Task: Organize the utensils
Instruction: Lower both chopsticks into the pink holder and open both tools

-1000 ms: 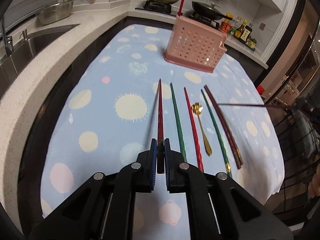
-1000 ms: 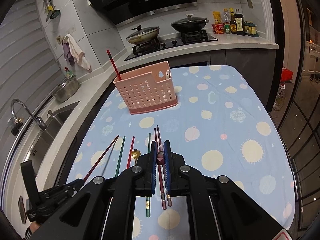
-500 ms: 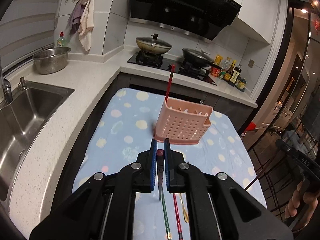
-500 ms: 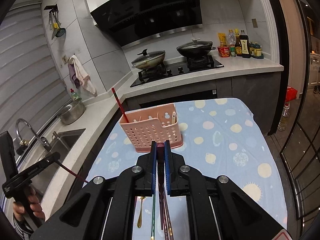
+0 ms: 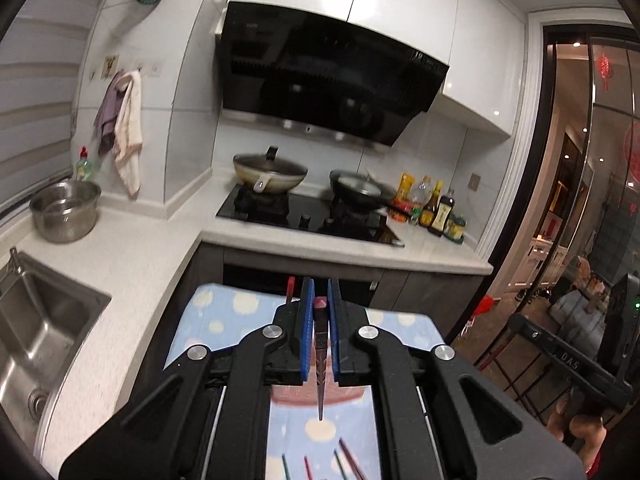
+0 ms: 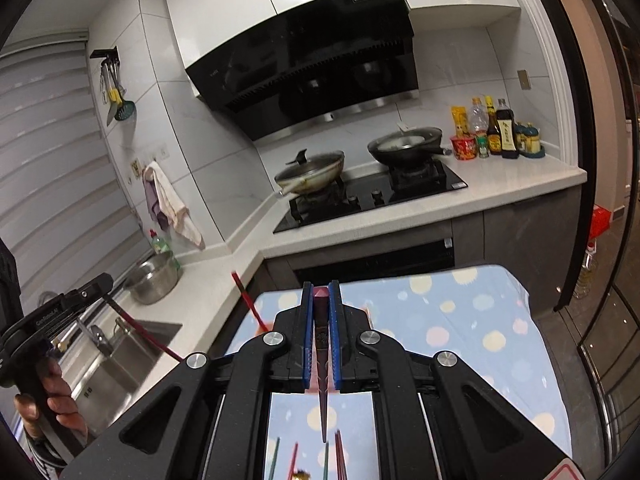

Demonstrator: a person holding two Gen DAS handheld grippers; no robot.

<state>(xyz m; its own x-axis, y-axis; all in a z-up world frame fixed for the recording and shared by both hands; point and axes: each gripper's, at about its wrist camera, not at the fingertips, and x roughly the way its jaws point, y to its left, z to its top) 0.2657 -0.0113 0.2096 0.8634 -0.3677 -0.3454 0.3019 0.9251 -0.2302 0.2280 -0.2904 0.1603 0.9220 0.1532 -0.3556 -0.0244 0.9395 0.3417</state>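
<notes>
Carry step: left gripper (image 5: 319, 308) fingers clamp a red chopstick (image 5: 320, 364), right gripper (image 6: 321, 304) fingers clamp a dark chopstick (image 6: 322, 360), both held above the table (image 6: 460, 320). Pink holder (image 5: 316, 394) sits below, mostly hidden. Next: tip each into the holder.

Black gripper (image 5: 319, 312) arms, blue fingers (image 5: 307, 332), silver screws

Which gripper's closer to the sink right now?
Left. Left gripper is on the sink side; right gripper sits over the tablecloth, farther from it.
</notes>
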